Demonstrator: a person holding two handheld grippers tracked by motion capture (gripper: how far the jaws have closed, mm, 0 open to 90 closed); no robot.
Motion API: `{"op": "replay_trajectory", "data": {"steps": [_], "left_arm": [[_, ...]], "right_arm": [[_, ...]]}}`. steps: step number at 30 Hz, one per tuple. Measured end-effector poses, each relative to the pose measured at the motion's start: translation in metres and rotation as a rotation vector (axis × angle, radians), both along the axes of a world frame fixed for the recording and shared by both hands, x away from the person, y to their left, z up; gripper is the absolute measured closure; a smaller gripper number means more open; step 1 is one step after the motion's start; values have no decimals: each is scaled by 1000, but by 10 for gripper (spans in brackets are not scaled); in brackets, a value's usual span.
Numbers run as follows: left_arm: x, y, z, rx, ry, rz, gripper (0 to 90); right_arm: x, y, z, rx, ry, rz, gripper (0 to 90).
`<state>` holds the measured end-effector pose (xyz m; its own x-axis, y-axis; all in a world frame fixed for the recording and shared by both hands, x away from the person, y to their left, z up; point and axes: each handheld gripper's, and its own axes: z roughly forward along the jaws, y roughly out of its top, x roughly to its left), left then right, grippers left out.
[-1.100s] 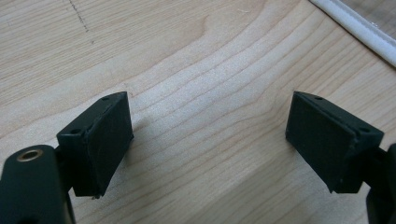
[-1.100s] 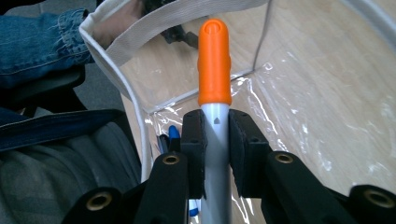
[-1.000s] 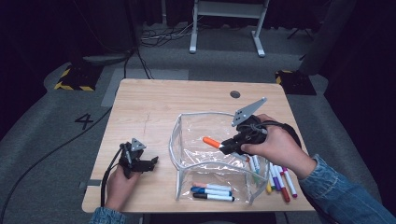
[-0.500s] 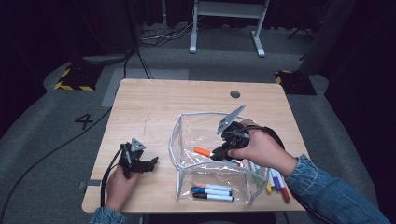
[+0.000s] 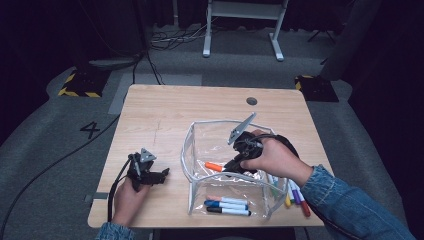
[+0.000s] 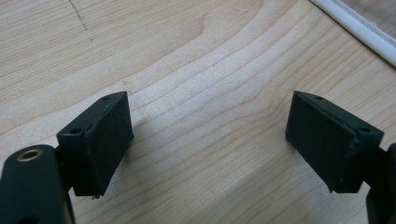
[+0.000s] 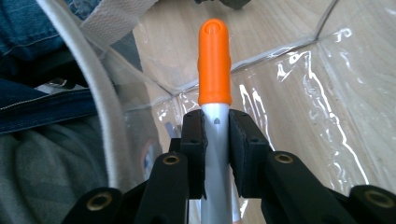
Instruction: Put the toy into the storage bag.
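Observation:
An orange-capped marker with a grey barrel is clamped between the pads of my right gripper, inside the clear plastic pouch at the table's centre right. The cap points left, low over the pouch floor. Three markers lie along the pouch's near wall. My left gripper rests on the wood at the near left, open, its pads wide apart over bare tabletop, with the pouch's white edge just beyond.
Several loose markers lie on the table right of the pouch, beside the person's denim sleeve. A round grommet hole sits near the far edge. A cable trails off the left side to the floor.
My right gripper has carried the orange-capped marker left and down into the pouch. The left gripper has stayed where it was.

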<state>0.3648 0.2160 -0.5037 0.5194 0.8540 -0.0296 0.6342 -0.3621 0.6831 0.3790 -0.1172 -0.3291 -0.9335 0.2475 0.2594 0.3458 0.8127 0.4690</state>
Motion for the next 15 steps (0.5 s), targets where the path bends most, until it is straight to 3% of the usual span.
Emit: {"op": "replay_trajectory", "data": {"steps": [6,10,13,15], "left_arm": [[0,0,0,1,0,-1,149],[0,0,0,1,0,-1,149],[0,0,0,1,0,-1,149],[0,0,0,1,0,-1,149]], "right_arm": [[4,3,-4,-25,-6,3,770],[2,7,-13,-32,26,25,770],[2,10,-20,-27,77,40,770],[2,12,-25,-44,79,56,770]]}}
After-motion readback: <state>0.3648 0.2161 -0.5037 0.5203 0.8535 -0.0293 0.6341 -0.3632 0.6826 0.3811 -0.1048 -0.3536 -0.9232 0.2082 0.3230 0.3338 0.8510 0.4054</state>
